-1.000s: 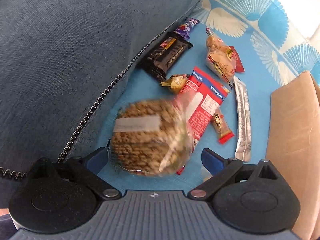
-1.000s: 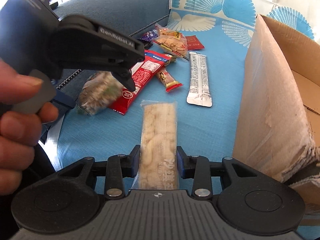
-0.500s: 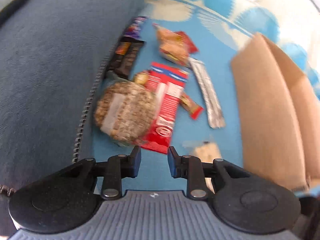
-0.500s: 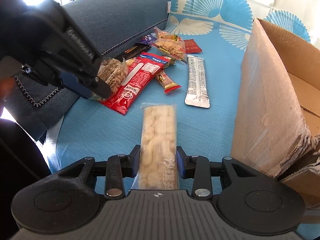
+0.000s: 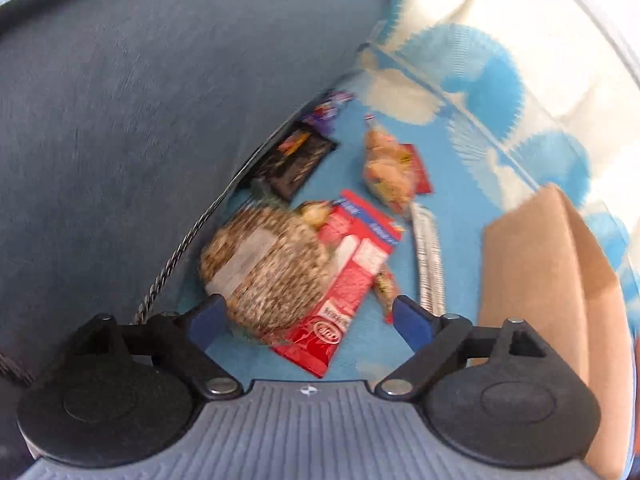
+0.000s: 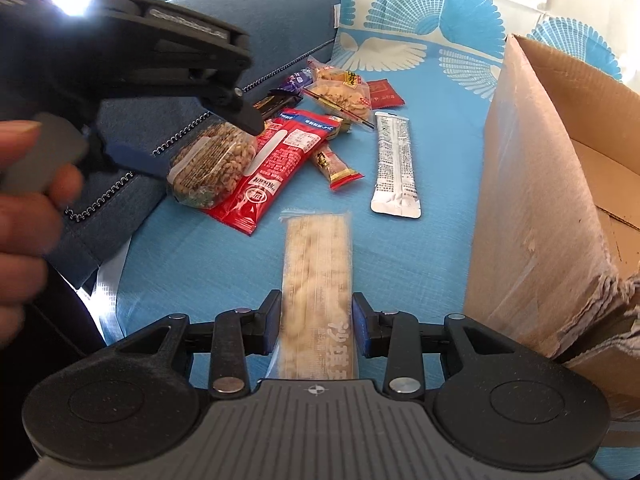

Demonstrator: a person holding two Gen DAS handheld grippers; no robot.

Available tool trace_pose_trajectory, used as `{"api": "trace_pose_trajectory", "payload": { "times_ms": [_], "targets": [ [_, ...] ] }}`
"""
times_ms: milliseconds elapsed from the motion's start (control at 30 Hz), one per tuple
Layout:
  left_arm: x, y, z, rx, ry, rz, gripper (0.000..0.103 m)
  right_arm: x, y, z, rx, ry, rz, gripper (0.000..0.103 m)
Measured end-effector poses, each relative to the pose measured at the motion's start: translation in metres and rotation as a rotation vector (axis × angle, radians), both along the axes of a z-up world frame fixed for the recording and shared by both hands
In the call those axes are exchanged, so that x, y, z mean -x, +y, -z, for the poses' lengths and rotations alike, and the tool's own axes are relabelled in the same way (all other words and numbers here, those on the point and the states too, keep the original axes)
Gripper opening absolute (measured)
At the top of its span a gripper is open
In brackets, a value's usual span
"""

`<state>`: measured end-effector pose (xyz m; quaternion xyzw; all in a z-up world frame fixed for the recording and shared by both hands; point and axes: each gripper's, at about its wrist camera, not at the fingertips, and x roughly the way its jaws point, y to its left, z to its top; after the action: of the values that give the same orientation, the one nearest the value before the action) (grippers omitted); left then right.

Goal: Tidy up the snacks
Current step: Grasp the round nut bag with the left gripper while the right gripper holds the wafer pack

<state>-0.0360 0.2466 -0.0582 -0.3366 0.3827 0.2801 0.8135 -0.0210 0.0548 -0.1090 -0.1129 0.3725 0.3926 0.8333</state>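
Blue-padded left gripper (image 5: 306, 316) jaws are opening around the nut bag (image 5: 264, 268); we're centering before squeezing. Right gripper (image 6: 316, 322) is clamping the cracker pack (image 6: 316, 280).

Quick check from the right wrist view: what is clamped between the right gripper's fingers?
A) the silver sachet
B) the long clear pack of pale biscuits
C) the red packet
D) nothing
B: the long clear biscuit pack sits pinched in the right gripper, while the silver sachet and red packet lie on the blue cloth beyond.
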Motion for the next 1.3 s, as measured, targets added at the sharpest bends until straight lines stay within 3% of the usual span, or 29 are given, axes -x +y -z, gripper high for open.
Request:
{"api": "trace_pose_trajectory", "payload": {
  "times_ms": [100,300,367,533,600,633,700,800,900,967,1000,1300],
  "targets": [
    [-0.002,0.007,0.010,0.048,0.017,-0.081,0.093,-0.001,0.000,0.000,0.003,0.002,0.000,0.039],
    [-0.017,0.017,0.024,0.020,0.010,-0.118,0.093,-0.003,0.004,0.001,0.016,0.008,-0.003,0.039],
    [-0.019,0.015,0.024,-0.012,0.022,-0.110,0.083,-0.005,0.006,0.002,0.020,0.007,-0.005,0.039],
    [-0.019,0.001,0.014,-0.085,0.001,0.016,0.080,-0.005,0.008,0.003,0.022,-0.002,0.003,0.038],
    [-0.019,-0.008,0.000,-0.139,-0.011,0.108,0.063,-0.004,0.008,0.004,0.024,-0.008,0.006,0.038],
    [-0.020,-0.013,-0.006,-0.160,-0.008,0.167,0.044,-0.004,0.008,0.004,0.026,-0.012,0.008,0.038],
    [-0.020,-0.017,-0.015,-0.167,0.011,0.264,0.043,-0.003,0.007,0.004,0.026,-0.017,0.011,0.038],
    [-0.020,-0.008,-0.011,-0.090,0.099,0.334,0.042,-0.001,0.006,0.004,0.027,-0.020,0.016,0.038],
    [-0.014,0.006,-0.003,-0.033,0.095,0.319,0.050,-0.001,0.005,0.005,0.029,-0.018,0.020,0.038],
    [-0.007,0.014,0.001,0.001,0.050,0.273,0.074,-0.001,0.006,0.006,0.032,-0.012,0.022,0.038],
    [-0.004,0.017,0.002,-0.002,0.031,0.246,0.078,-0.001,0.005,0.006,0.032,-0.012,0.021,0.038],
    [-0.030,0.011,0.007,-0.097,-0.048,0.169,0.094,-0.003,0.004,0.004,0.026,-0.002,0.013,0.038]
  ]
}}
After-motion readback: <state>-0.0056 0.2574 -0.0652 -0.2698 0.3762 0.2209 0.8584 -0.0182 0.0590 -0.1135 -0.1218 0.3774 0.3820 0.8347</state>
